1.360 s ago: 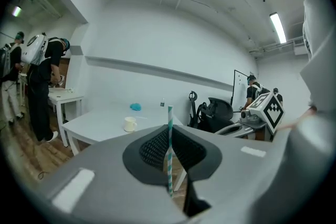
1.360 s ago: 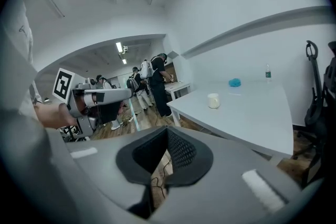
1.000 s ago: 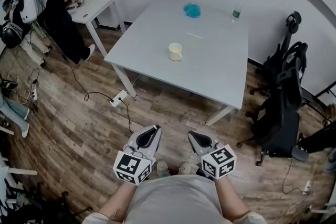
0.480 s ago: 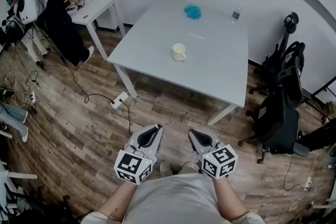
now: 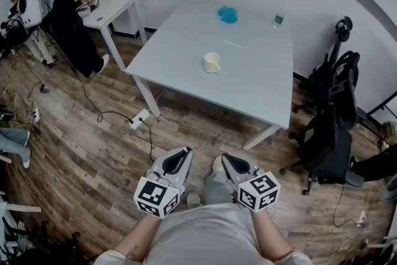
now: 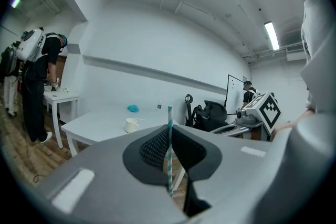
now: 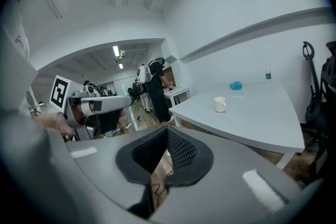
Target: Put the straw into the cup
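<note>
Two grippers sit low in my head view, left gripper point(image 5: 180, 153) and right gripper point(image 5: 229, 160) side by side, with the cup point(image 5: 211, 62) at upper centre on the white table point(image 5: 254, 87). In my left gripper view, the jaws pinch an upright striped straw point(image 6: 169, 118) at centre frame. In my right gripper view, the jaws meet at their tips with nothing held.

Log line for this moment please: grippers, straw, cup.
left gripper: shut on straw, upright | right gripper: shut, empty | cup: on table, far ahead | straw not yet in cup
</note>
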Action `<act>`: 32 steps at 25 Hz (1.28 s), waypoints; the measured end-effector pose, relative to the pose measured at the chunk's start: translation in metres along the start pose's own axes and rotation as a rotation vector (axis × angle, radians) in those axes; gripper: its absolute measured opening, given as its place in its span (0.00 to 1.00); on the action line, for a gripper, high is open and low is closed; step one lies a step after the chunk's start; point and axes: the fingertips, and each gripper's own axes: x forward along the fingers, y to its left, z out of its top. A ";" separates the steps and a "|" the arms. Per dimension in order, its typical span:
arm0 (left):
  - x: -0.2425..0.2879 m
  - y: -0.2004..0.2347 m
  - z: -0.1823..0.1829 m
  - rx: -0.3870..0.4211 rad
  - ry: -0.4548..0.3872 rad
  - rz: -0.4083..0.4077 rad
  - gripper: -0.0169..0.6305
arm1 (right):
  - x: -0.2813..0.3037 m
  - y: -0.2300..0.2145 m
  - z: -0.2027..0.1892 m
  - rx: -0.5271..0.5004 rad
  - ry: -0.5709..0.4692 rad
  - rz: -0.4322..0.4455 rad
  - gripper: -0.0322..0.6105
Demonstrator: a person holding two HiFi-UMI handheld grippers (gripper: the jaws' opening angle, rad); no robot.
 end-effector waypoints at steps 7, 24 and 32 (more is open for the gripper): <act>0.033 0.017 0.005 0.000 0.006 0.012 0.08 | 0.027 -0.028 0.013 -0.005 0.013 0.026 0.06; 0.159 0.091 0.036 -0.023 0.002 0.061 0.08 | 0.111 -0.140 0.077 -0.008 0.023 0.062 0.06; 0.215 0.113 0.052 -0.033 -0.002 0.094 0.08 | 0.142 -0.191 0.103 -0.009 0.041 0.100 0.06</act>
